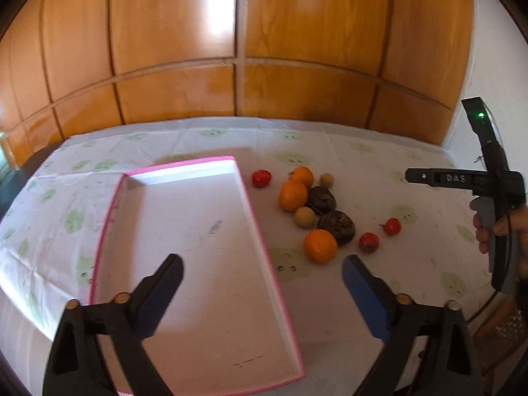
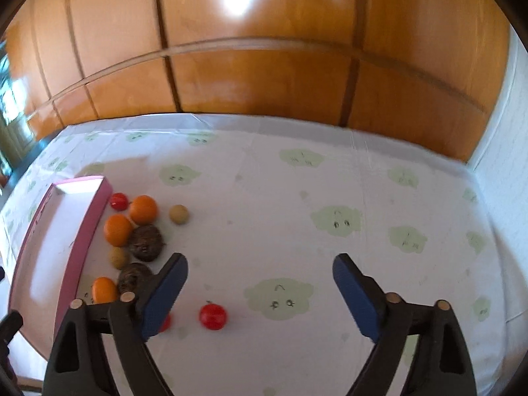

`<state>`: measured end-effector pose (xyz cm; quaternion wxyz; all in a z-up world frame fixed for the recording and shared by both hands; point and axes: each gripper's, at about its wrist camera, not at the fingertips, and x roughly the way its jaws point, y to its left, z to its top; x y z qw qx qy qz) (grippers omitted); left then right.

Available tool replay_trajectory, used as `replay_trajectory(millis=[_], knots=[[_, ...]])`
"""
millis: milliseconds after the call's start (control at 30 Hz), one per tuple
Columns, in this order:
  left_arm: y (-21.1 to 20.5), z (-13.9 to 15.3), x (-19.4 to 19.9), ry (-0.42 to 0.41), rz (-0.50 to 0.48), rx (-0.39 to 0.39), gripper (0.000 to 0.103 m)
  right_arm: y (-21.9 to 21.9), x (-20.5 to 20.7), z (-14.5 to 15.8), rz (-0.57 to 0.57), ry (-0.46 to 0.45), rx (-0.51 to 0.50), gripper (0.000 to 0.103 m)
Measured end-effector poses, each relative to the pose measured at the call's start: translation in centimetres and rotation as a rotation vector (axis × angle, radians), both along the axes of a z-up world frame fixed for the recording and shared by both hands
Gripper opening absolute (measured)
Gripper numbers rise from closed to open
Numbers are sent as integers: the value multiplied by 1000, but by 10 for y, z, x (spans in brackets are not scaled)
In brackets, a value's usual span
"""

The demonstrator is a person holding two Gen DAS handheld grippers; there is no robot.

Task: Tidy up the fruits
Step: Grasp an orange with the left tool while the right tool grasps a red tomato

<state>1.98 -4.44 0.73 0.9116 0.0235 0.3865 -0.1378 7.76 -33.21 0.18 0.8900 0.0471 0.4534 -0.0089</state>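
Eleven pieces of fruit lie loose on a white tablecloth printed with pale green cartoon clouds (image 1: pixel 330 145), all outside a shallow rectangular white cardboard tray with a pink rim (image 1: pixel 264 237). In the left wrist view the tray fills the centre left, its inside bare, and the fruit sits just right of its long pink edge.

The cluster holds three round orange citrus fruits (image 1: pixel 293 195), two dark brown wrinkled fruits (image 1: pixel 337 227) and two small pale tan round fruits (image 1: pixel 305 216), most of them touching one another. One small red tomato-like fruit (image 1: pixel 261 178) lies near the tray's upper right corner, and two more red ones (image 1: pixel 369 242) lie apart at the lower right of the cluster.

The left gripper (image 1: pixel 262 272), black with blue pads, hangs above the tray's right edge with its jaws spread wide and nothing between them.

In the right wrist view, which is blurred, the right gripper (image 2: pixel 260 272) is likewise spread wide and empty. One red fruit (image 2: pixel 213 316) lies on the cloth low between its fingers, nearer the left one, touching neither. In the left wrist view a hand (image 1: pixel 495 227) holds that gripper's black handle at the right edge. Glossy orange wooden panelling (image 1: pixel 237 39) rises behind the table.
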Motion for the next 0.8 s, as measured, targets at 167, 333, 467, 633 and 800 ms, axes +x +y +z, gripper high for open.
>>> replay_trajectory(millis=[167,333,467,633,800], knots=[[-25,-5,18,69,-102,10,73,-2,2,-4,-16,29,40,85],[-65,-19,35,137,-244,84,46,-6,2,-6,-31,48,99,82],[-87,-39,48,188,-289,163,45,-8,3,-3,-33,39,124,82],[-98,-60,64,217,-265,229,41,-11,5,-1,-41,28,153,82],[-79,-54,61,217,-198,113,36,-12,9,-9,-6,81,244,60]])
